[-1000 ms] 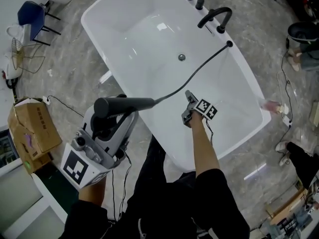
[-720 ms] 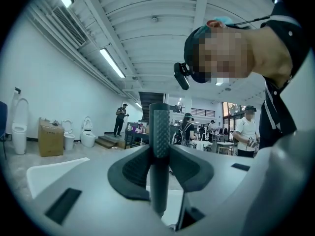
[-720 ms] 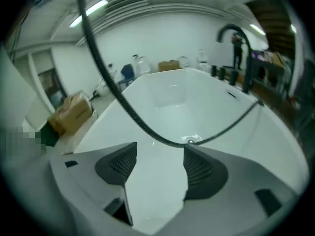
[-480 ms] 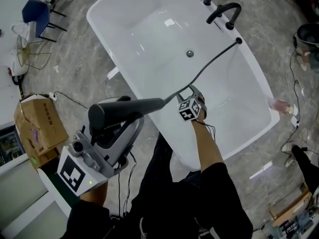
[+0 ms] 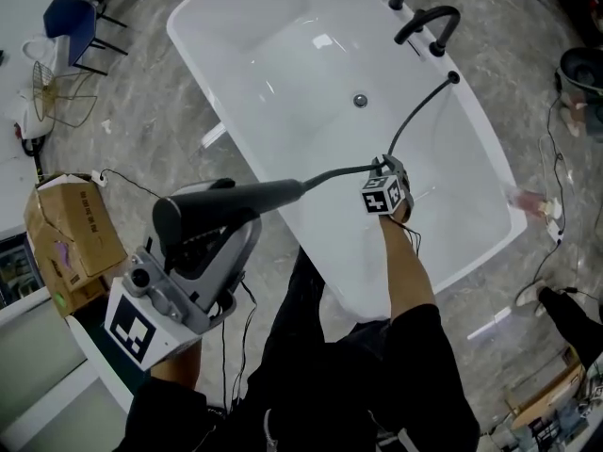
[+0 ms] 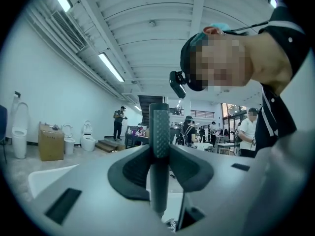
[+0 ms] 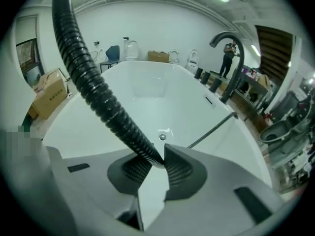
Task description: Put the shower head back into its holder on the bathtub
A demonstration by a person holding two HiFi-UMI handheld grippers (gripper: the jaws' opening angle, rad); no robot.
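At the lower left, the left tongs [image 5: 209, 232] are clamped on the thick end of the long black wand-shaped shower head [image 5: 240, 199]. The left gripper view shows its knurled grip standing between the two pads, pressed from both sides. The shower head lies roughly level, held outside the near rim of the white oval bathtub [image 5: 273, 73], with its slim end pointing rightward across the tub.

From that end the black ribbed hose [image 5: 415, 111] runs right to the right tongs [image 5: 383, 169]. Their jaws have just been closing and pinch the hose at their tips, as the right gripper view shows. Beyond them the hose climbs to a small black socket [image 5: 453, 77] on the far right rim, just beside the curved black spout [image 5: 429, 22]; that socket is probably the holder.

So the holder lies up and to the right of both tongs, with the right hand the nearer to it, and the shower head's long axis points roughly that way. The head is well apart from the socket, so the return is not yet made.
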